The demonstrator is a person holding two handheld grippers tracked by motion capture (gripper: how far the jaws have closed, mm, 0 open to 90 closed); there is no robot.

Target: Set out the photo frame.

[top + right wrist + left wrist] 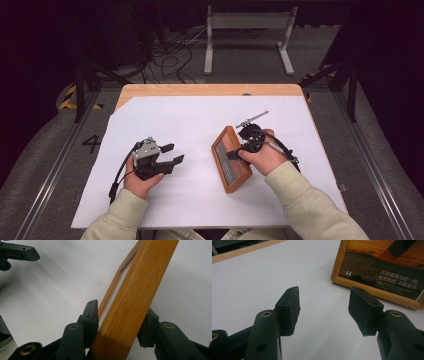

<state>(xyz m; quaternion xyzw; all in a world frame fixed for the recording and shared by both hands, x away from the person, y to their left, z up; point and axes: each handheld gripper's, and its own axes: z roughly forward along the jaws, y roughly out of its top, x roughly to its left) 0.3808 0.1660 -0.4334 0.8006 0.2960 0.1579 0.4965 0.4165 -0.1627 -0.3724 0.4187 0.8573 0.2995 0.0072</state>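
Note:
A wooden picture frame [227, 167] holding a sunset print with white text lies right of centre on the white sheet, its long side running away from me. My right gripper [239, 151] reaches over the frame's right edge. In the right gripper view the frame's thick wooden rail [135, 297] fills the gap between the jaws, and both pads press on it. My left gripper [172, 154] rests on the sheet to the left, apart from the frame. Its jaws stand wide open around nothing [324, 310], and the frame's corner [382, 272] lies just beyond them.
A white sheet [190, 120] covers most of the wooden table [200, 90]. A thin grey metal piece [252, 118] sticks out just beyond the right gripper. Behind the table, a grey stand [248, 22] and loose cables [170, 55] sit on the floor.

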